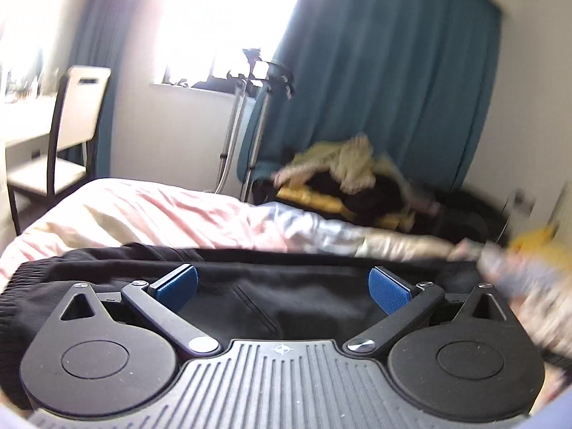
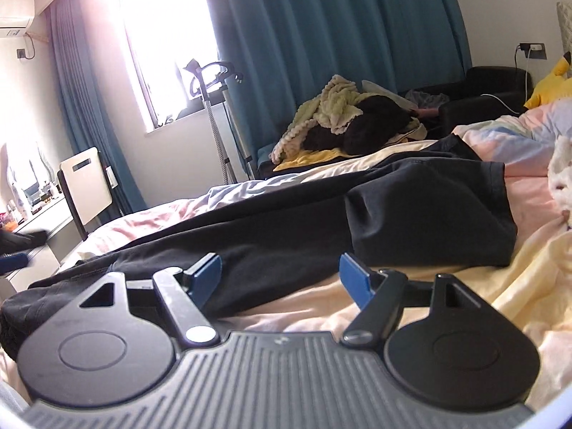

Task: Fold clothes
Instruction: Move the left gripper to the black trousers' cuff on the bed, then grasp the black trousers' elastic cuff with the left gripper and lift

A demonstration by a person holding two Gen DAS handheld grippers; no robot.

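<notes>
Black fabric fills the middle of both views: a black garment (image 2: 321,211) lies spread on the bed (image 2: 464,304), over pale pink and cream bedding. From the right wrist camera its long axis runs on a slant, from the bunched, ribbed end at lower left up and away toward the upper right, where a wide hemmed opening (image 2: 500,200) faces the pillows and a yellow plush toy (image 2: 550,85). It looks like trousers or shorts, though which one I cannot tell.

Right gripper (image 2: 282,279) sits low over the bedding, jaws standing wide apart with nothing between the blue pads; the left pad (image 2: 205,277) lies at the garment's near edge, but whether it touches the cloth I cannot tell, and the right pad (image 2: 354,279) is over bare cream sheet.

Left gripper (image 1: 282,284) is just as wide open, holding nothing, poised above the dark cloth (image 1: 286,307), which stretches side to side across that view with its ribbed band (image 1: 32,286) at the left. That frame is blurred on the right, where a patterned sleeve (image 1: 529,300) shows as a smear.

Beyond the bed, a heap of clothes (image 2: 343,121) sits before the teal curtain (image 2: 339,25), and a white chair (image 2: 87,182) stands near the window.
</notes>
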